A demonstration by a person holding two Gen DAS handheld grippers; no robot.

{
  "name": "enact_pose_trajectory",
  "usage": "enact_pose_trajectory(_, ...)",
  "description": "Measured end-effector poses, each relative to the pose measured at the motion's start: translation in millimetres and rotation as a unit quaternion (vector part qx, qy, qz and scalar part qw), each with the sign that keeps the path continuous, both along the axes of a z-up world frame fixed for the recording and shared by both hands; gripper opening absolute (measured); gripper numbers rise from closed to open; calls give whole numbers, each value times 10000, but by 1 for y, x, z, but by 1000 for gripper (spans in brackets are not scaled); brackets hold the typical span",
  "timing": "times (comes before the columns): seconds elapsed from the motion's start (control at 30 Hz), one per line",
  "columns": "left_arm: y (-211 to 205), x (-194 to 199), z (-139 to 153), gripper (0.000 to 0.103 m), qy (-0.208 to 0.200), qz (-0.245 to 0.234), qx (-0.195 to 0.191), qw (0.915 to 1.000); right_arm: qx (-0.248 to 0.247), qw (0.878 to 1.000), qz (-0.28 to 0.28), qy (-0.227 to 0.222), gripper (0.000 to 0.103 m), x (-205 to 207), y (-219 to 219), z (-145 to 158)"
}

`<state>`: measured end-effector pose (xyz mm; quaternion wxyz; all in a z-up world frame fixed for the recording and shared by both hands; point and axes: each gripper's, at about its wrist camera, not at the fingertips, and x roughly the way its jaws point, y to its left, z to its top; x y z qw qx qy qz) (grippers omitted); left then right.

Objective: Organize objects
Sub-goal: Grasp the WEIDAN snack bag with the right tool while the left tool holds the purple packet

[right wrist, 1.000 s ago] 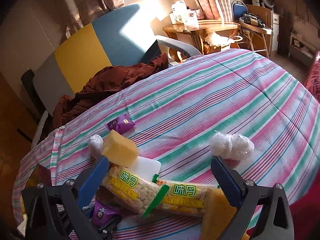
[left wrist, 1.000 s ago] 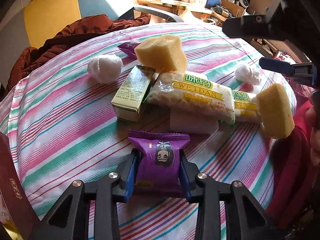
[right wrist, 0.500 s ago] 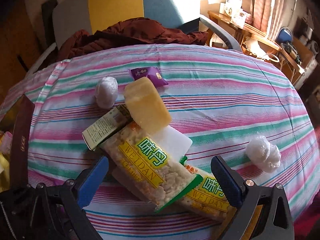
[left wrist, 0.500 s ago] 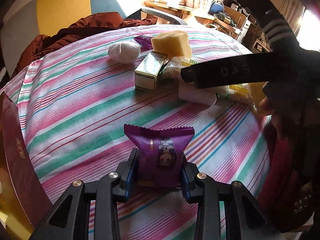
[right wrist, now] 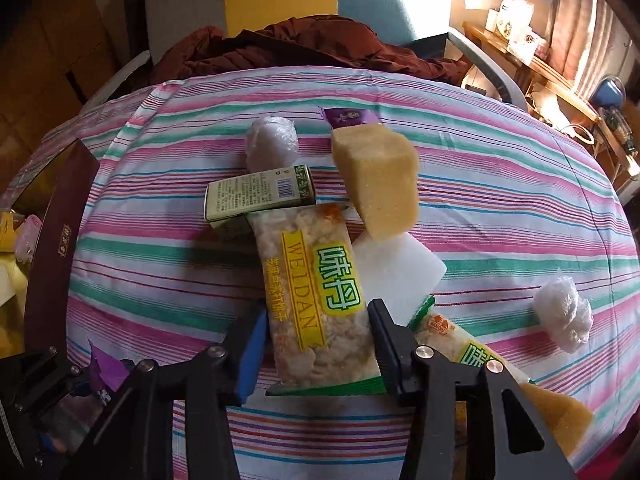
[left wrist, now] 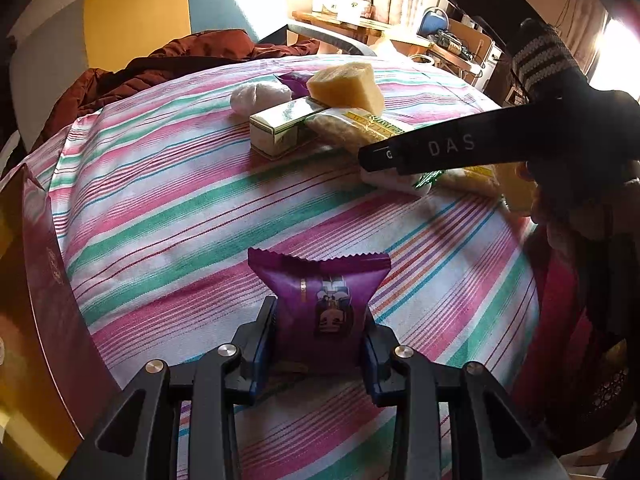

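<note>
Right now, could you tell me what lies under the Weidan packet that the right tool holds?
Under the Weidan packet lie a white block and the corner of a green box; the rest beneath is covered.

Striped cloth-covered table (right wrist: 500, 168): plastic wads (right wrist: 564, 316), green box (right wrist: 260, 194), white block (right wrist: 396, 276), cracker packs (right wrist: 472, 354).

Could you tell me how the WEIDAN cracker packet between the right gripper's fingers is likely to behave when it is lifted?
The WEIDAN cracker packet looks glossy, so probably slippery. The right gripper has just been closing across one end, so the far end may sag. Its visible crackers likely crush easily.
</note>
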<state>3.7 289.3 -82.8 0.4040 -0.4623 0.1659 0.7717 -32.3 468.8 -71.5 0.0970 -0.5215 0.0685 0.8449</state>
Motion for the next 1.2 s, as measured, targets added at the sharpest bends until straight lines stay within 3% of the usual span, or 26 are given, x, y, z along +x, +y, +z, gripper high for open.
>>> enact_pose_trajectory(0.13, -2, 0, 0, 37, 40, -12, 27, 10000, -82, 9999, -97, -10, 53, 0, 4, 0)
enact_pose_trajectory(0.2, -3, 0, 1, 37, 43, -17, 35, 10000, -39, 9999, -129, -34, 64, -1, 4, 0)
enact_pose_trajectory(0.4, -1, 2, 0, 37, 71, -14, 37, 10000, -47, 9997, -229, -2, 80, -1, 7, 2)
enact_pose_trajectory(0.73, 1, 5, 0, 37, 98, -3, 52, 9999, -32, 9996, -265, 54, 83, -1, 8, 4)
enact_pose_trajectory(0.83, 1, 6, 0, 37, 123, -8, 41, 9999, -47, 9997, -226, 78, 82, -1, 7, 4)
enact_pose_trajectory(0.87, 1, 5, 0, 37, 130, -12, 34, 9999, -62, 9998, -199, 77, 75, -1, 6, 3)
enact_pose_trajectory(0.9, 2, 5, 0, 37, 131, -13, 18, 9999, -73, 9998, -156, 64, 62, -2, 5, 3)
enact_pose_trajectory(0.97, 4, 5, 1, 37, 134, -28, -50, 9999, -83, 9999, -65, 24, 51, -2, 1, 1)
enact_pose_trajectory(1.1, 6, 4, 4, 36, 107, -30, -205, 9997, -194, 9998, -23, 26, 48, 0, -2, 2)
enact_pose_trajectory(1.2, 2, 9, 18, 36, 78, -67, -110, 9999, -579, 9982, -106, 82, 48, 5, 2, 5)
